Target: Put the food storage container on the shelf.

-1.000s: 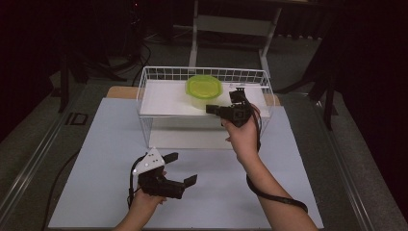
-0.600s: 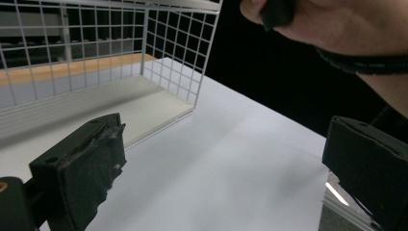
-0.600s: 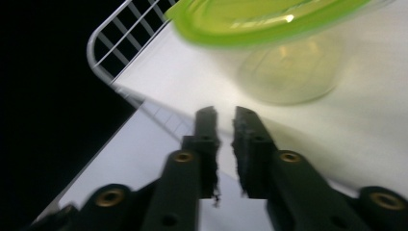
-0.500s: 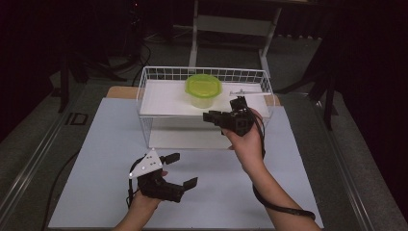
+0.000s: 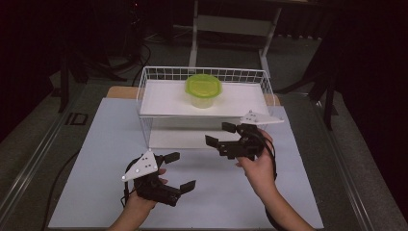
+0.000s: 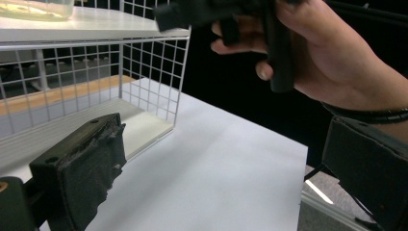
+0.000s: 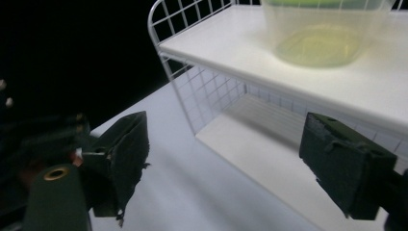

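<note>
A clear tub with a green lid (image 5: 203, 90) stands on the top shelf of a white wire rack (image 5: 159, 96); its base also shows in the right gripper view (image 7: 332, 33). My right gripper (image 5: 220, 134) hovers open in front of the rack, below shelf height, with nothing between its jaws (image 7: 231, 163). My left gripper (image 5: 180, 171) rests open near the table's front, also empty (image 6: 226, 178). In the left gripper view, the person's right hand (image 6: 327, 53) holds the other gripper up high.
The rack stands at the back of a white table sheet (image 5: 96, 159) and has a lower shelf (image 7: 269, 144) under the top one. A wooden board edge (image 5: 120, 91) shows behind it. Dark floor and stand legs surround the table.
My right gripper has drawn back from the top shelf toward the person and dropped lower. The tub stays on the shelf. The left gripper has hardly moved.
</note>
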`<state>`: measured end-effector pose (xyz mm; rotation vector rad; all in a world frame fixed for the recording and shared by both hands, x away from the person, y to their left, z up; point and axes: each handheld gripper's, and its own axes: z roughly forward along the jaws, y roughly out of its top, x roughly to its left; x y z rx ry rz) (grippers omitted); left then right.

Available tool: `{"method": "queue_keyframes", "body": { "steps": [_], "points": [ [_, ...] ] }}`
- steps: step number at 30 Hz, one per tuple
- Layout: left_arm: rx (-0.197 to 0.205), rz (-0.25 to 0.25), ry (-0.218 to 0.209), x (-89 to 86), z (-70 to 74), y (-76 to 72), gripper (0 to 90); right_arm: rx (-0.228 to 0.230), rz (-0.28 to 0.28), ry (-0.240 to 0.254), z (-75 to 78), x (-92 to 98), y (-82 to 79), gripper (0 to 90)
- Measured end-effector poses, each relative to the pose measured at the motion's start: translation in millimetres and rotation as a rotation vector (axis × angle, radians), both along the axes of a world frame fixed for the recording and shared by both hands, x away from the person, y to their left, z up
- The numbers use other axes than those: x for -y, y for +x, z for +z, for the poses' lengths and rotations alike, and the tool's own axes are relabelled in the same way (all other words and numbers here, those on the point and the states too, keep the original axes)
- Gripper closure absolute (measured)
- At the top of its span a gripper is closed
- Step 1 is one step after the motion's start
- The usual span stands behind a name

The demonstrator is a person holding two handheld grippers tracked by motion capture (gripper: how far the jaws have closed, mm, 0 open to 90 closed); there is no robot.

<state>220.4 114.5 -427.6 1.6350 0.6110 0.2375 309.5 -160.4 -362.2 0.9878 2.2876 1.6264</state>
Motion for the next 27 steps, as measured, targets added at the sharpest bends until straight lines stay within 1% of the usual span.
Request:
{"method": "queue_keyframes", "body": {
  "steps": [3, 6, 8, 10, 12, 13, 17, 19, 20, 21, 23, 25, 27],
  "points": [
    [-0.005, 0.021, 0.020, -2.7, -0.4, -0.7, 1.7, 0.024, -0.012, -0.012, -10.1, 5.3, -8.1, 17.4],
    [-0.020, 0.015, 0.015, -5.9, -2.8, -0.7, 1.7, 0.036, -0.014, -0.016, -20.1, 10.6, -13.0, 17.4],
    [-0.031, 0.008, 0.022, -7.0, -4.0, -1.3, 1.7, 0.040, -0.012, -0.014, -26.6, 14.4, -15.2, 17.1],
    [-0.026, 0.010, 0.020, -8.0, -5.1, -3.2, 1.7, 0.052, -0.020, -0.020, -33.3, 19.2, -18.3, 17.1],
    [-0.023, 0.005, 0.024, -8.7, -6.4, -5.4, 1.7, 0.051, -0.010, -0.006, -40.0, 24.8, -21.5, 17.0],
    [-0.020, 0.006, 0.032, -9.1, -7.2, -6.1, 1.7, 0.055, -0.011, -0.012, -43.0, 27.8, -23.5, 17.0],
    [-0.023, 0.004, 0.033, -11.2, -12.7, -7.9, 1.7, 0.074, -0.005, -0.021, -56.2, 39.5, -32.1, 17.1],
    [-0.025, 0.004, 0.048, -11.5, -15.8, -8.8, 1.7, 0.071, 0.008, -0.030, -62.9, 44.6, -36.5, 17.1],
    [-0.027, 0.005, 0.048, -11.8, -17.6, -9.3, 1.7, 0.071, 0.006, -0.036, -66.3, 47.0, -38.8, 17.2],
    [-0.028, 0.004, 0.054, -12.1, -19.6, -9.4, 1.7, 0.065, 0.003, -0.040, -69.9, 49.6, -41.0, 17.2],
    [-0.036, 0.005, 0.059, -11.9, -23.9, -10.1, 1.7, 0.040, 0.009, -0.032, -77.8, 54.4, -44.7, 17.1],
    [-0.039, 0.007, 0.070, -11.3, -28.2, -10.4, 1.7, 0.037, 0.001, -0.053, -85.0, 57.9, -48.1, 17.2],
    [-0.037, 0.004, 0.086, -11.0, -31.9, -10.5, 1.7, 0.024, 0.001, -0.050, -91.3, 62.0, -50.1, 17.2]
  ]
}}
